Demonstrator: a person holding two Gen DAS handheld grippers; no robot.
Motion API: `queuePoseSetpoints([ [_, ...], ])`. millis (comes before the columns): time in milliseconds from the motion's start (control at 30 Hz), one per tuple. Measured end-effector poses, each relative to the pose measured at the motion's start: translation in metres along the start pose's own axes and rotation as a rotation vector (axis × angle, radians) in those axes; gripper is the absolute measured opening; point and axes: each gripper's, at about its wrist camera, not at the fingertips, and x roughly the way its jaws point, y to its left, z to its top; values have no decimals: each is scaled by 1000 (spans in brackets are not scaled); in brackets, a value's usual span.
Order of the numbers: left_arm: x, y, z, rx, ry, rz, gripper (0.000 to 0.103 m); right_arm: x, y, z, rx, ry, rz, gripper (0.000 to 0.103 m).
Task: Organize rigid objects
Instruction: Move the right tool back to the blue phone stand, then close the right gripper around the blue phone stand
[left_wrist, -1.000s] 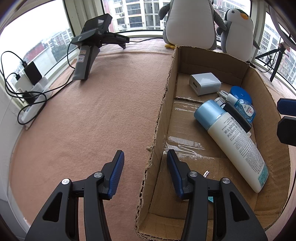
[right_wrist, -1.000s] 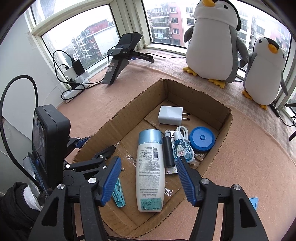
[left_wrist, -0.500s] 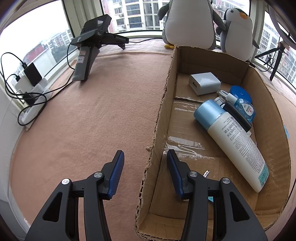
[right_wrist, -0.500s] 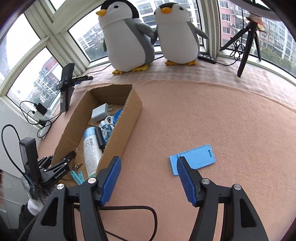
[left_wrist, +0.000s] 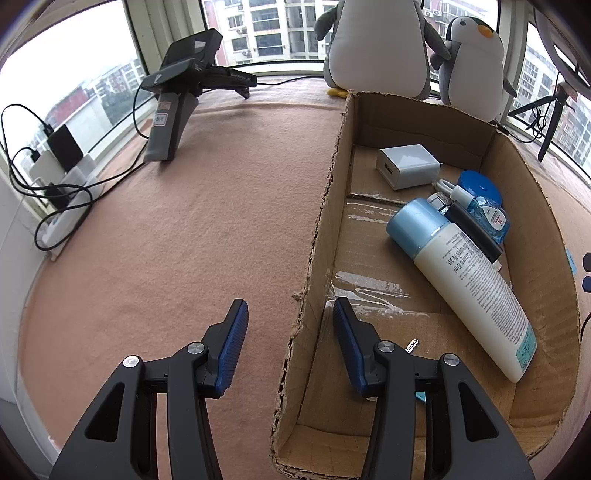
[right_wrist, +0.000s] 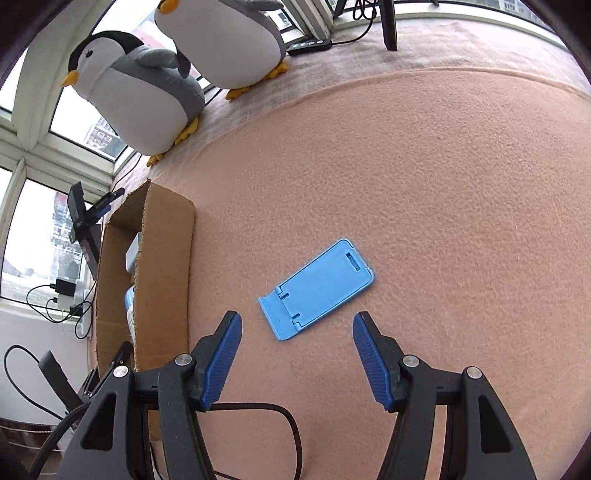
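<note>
The blue phone stand (right_wrist: 317, 288) is lying flat on the pink surface (right_wrist: 424, 184), just ahead of the right tool (right_wrist: 297, 332), whose fingers are spreading wide and gripping nothing. The left tool (left_wrist: 290, 321) is straddling the cardboard box (left_wrist: 317, 236) wall, also wide and seemingly not touching it, while a lotion bottle (left_wrist: 461, 277) and white charger (left_wrist: 406, 166) are resting inside.

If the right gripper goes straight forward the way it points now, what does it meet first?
Most likely the blue phone stand, lying flat on the pink cloth just ahead of the open right gripper. Height above the cloth is unclear, so it might pass over.
</note>
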Motion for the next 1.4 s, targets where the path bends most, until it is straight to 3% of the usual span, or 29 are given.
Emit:
queuePoseSetpoints([
  [167, 0, 0, 0, 1, 1, -1, 47, 11, -9, 11, 53, 27, 8, 59],
  [367, 0, 0, 0, 0, 0, -1, 47, 21, 8, 26, 1, 30, -19, 59],
  [533, 0, -1, 0, -2, 1, -3, 47, 36, 41, 31, -126, 37, -76, 59],
  [800, 0, -2, -1, -5, 0, -5, 47, 49, 77, 10, -325, 35, -173, 59],
  [967, 0, -2, -1, -4, 0, -4, 47, 49, 82, -9, -404, 17, -263, 55],
  [1167, 0, -2, -1, -6, -1, -6, 47, 49, 86, -17, -466, 0, -346, 43],
  [1233, 0, -2, -1, -7, -1, -7, 47, 49, 86, -16, -472, 1, -349, 35],
  [1400, 0, 0, -1, -9, -1, -9, 47, 48, 86, -15, -498, 10, -346, 34],
])
